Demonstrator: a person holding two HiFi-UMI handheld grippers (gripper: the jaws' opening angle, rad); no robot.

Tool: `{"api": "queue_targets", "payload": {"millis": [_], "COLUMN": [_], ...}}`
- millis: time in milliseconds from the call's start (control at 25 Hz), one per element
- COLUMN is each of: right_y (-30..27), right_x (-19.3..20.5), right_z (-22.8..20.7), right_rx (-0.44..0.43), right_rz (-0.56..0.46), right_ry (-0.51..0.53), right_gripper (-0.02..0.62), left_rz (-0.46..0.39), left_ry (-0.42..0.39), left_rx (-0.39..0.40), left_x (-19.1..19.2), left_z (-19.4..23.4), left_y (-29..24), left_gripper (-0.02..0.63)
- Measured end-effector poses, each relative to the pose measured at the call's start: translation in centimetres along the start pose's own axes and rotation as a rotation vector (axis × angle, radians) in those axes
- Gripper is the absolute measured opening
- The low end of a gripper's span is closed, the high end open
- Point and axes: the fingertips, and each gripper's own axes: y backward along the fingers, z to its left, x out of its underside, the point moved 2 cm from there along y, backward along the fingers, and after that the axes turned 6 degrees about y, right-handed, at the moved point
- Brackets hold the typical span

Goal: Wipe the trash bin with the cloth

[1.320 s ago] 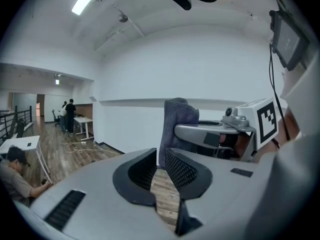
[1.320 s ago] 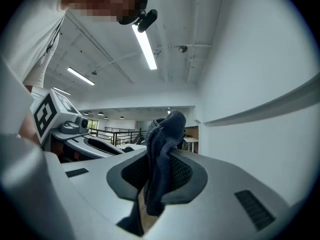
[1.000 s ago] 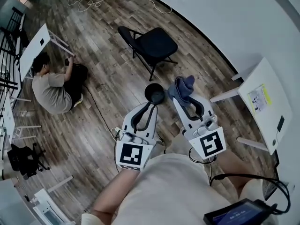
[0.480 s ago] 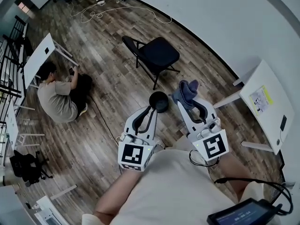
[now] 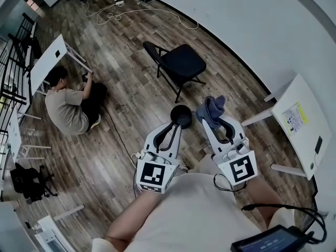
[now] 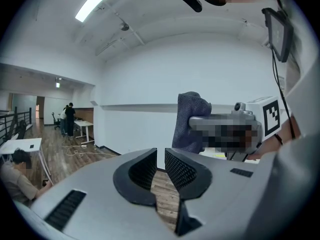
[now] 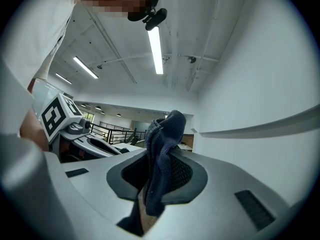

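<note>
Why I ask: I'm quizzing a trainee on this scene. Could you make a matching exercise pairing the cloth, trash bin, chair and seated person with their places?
1 cloth
2 trash bin
3 folding chair
4 person

A standing near the white wall
B seated at the far left
C clamped in the right tool
D round, open-topped, on the floor

Pairs: 1-C, 2-D, 3-A, 4-B

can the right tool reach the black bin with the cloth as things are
Probably yes: the right tool, shut on the dark blue cloth, sits beside the round black trash bin in the head view, nothing between them; how far below the bin stands is unclear.
</note>
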Motion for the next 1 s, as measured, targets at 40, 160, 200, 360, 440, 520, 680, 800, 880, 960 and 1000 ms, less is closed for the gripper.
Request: {"api": "queue_targets", "payload": {"millis": [40,160,200,360,440,520,680,800,880,960,1000], "right_y": [0.1,1.1,1.5,3.9,5.8,8.2,13.5,17.3,19.4,21.4,22.4], "right_x": [0.1,0.3,0.3,0.1,0.0,0.1,0.9,1.8,2.2,2.4,2.5], "right_z": [-0.2,-0.8,-1.2,-3.5,-4.7,-5.8,-8.3,-9.9,-10.9,-11.7,-12.0], "right_rx": [-0.004,-0.024,-0.031,-0.058,-0.078,-0.1,-0.135,-0.151,-0.161,-0.17,-0.175], "right_rz": [-0.003,-0.011,-0.014,-0.045,-0.055,-0.061,-0.066,-0.056,-0.057,-0.054,-0.051], "right_ry": [0.0,0.007,0.008,-0.005,-0.012,-0.013,-0.017,-0.026,-0.032,-0.037,-0.04], "right_gripper": [0.063,0.063,0.063,0.063,0.063,0.063,0.063,0.063,0.063,0.063,0.063], "left_rz": [0.001,-0.006,-0.01,-0.015,-0.021,-0.028,-0.036,-0.027,-0.022,-0.018,-0.016], "left_ry": [0.001,-0.001,-0.003,-0.003,0.005,0.015,0.043,0.057,0.065,0.069,0.071], "left_rx": [-0.004,-0.034,-0.044,-0.093,-0.125,-0.158,-0.22,-0.262,-0.291,-0.32,-0.335], "left_x": [0.1,0.3,0.2,-0.3,-0.2,0.2,1.5,2.6,3.1,3.4,3.6], "left_z": [-0.2,-1.1,-1.5,-4.3,-6.2,-8.3,-12.5,-15.5,-17.3,-19.1,-19.9], "left_y": [-0.1,-0.3,-0.5,-1.2,-1.5,-1.7,-2.2,-1.9,-1.5,-0.7,-0.3], "left_gripper": [0.061,0.061,0.061,0.061,0.061,0.061,0.061,0.061,0.061,0.061,0.061]}}
